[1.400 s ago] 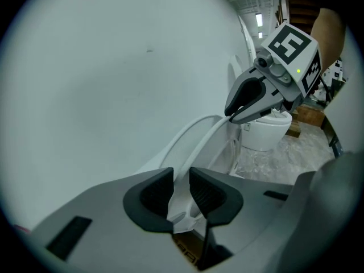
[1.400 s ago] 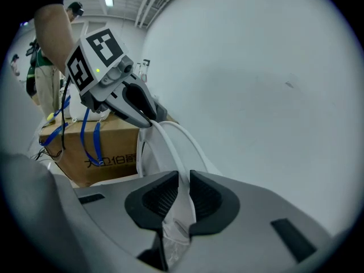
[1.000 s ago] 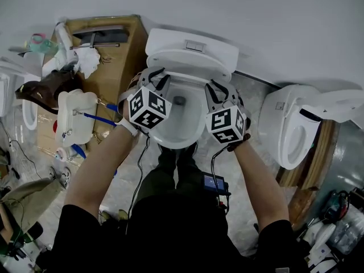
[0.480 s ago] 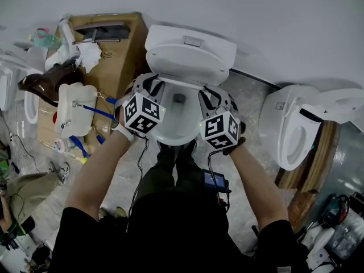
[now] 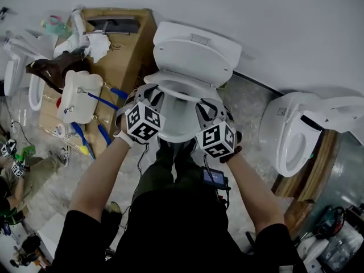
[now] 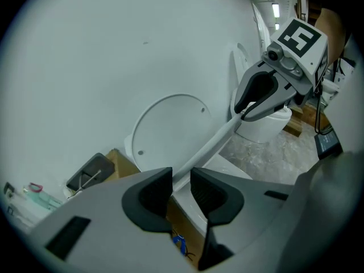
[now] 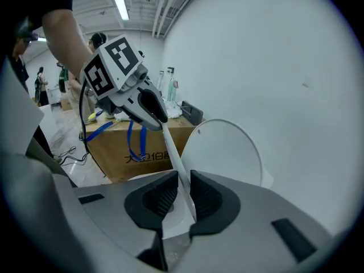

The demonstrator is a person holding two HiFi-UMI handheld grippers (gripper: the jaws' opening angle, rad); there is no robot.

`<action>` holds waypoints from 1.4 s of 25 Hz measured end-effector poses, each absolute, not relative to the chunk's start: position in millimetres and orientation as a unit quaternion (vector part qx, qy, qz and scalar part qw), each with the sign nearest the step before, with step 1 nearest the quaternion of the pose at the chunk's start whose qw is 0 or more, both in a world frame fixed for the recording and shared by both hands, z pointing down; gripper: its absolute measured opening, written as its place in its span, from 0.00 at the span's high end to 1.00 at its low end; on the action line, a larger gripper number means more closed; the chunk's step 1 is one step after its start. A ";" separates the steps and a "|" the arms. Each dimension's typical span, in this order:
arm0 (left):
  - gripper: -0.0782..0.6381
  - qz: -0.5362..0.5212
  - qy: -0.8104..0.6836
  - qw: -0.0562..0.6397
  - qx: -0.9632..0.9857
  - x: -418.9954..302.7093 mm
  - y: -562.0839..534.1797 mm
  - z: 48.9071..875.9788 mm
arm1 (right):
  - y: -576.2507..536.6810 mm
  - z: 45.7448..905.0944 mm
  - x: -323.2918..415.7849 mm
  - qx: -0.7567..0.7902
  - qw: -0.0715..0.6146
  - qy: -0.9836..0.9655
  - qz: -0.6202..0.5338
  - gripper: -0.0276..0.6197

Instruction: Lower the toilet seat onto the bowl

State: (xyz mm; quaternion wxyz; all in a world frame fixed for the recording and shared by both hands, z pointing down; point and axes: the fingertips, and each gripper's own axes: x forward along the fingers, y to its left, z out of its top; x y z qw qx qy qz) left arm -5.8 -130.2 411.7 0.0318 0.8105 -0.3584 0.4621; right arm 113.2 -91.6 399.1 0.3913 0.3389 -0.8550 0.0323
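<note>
A white toilet stands against the wall, its lid (image 5: 193, 56) upright and its bowl (image 5: 175, 131) below. The toilet seat (image 5: 181, 87) hangs partway down between my two grippers. My left gripper (image 5: 149, 94) is shut on the seat's left rim, and in the left gripper view the thin seat edge (image 6: 213, 144) runs out between the jaws (image 6: 181, 189). My right gripper (image 5: 208, 108) is shut on the right rim; the seat edge (image 7: 173, 152) sits between its pads (image 7: 183, 197). Each gripper view shows the other gripper across the ring, the right gripper (image 6: 245, 112) and the left gripper (image 7: 160, 118).
A cardboard box (image 5: 122, 67) with tools stands left of the toilet, with a white container (image 5: 79, 95) and blue-handled tools (image 5: 105, 132) beside it. A second toilet (image 5: 296, 135) lies at the right. Another person (image 5: 23, 169) sits at the far left.
Both grippers have moved towards me and a little down, carrying the seat away from the upright lid. The gap between seat and lid has widened.
</note>
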 end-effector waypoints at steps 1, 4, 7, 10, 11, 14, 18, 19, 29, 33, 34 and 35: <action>0.75 0.467 -0.357 0.030 0.809 -6.7 -125.7 413.2 | -87.0 400.6 112.1 0.335 0.393 -0.856 0.031 0.83; 0.75 0.479 -0.351 0.031 0.804 -7.9 -111.6 419.3 | -72.6 406.3 110.6 0.322 0.400 -0.857 0.029 0.83; 0.75 0.488 -0.349 0.036 0.799 -11.5 -99.4 424.6 | -60.7 411.1 107.5 0.311 0.404 -0.860 0.035 0.83; 0.75 0.496 -0.348 0.037 0.794 -15.5 -87.8 430.0 | -49.5 417.1 103.9 0.294 0.407 -0.863 0.049 0.83; 0.75 0.500 -0.347 0.036 0.793 -16.2 -83.9 432.0 | -45.7 419.5 103.1 0.288 0.408 -0.865 0.054 0.83; 0.75 0.513 -0.342 0.029 0.787 -18.5 -72.9 438.4 | -34.7 426.6 100.2 0.266 0.415 -0.868 0.062 0.83; 0.75 0.521 -0.341 0.037 0.782 -22.8 -58.3 447.4 | -20.4 435.7 95.4 0.240 0.425 -0.871 0.054 0.83; 0.75 0.522 -0.341 0.039 0.781 -23.6 -55.3 449.5 | -17.3 437.9 94.5 0.235 0.427 -0.872 0.053 0.83; 0.74 0.542 -0.332 0.057 0.770 -33.6 -24.5 473.7 | 13.4 462.0 85.7 0.190 0.436 -0.877 0.072 0.83; 0.74 0.533 -0.338 0.065 0.773 -36.1 -17.6 479.7 | 20.2 467.5 82.9 0.178 0.421 -0.882 0.118 0.82; 0.74 0.529 -0.340 0.066 0.774 -37.0 -16.0 481.2 | 21.5 468.6 81.4 0.176 0.415 -0.883 0.132 0.82; 0.74 0.525 -0.343 0.068 0.776 -38.2 -14.2 482.7 | 22.4 469.8 79.6 0.176 0.409 -0.884 0.144 0.82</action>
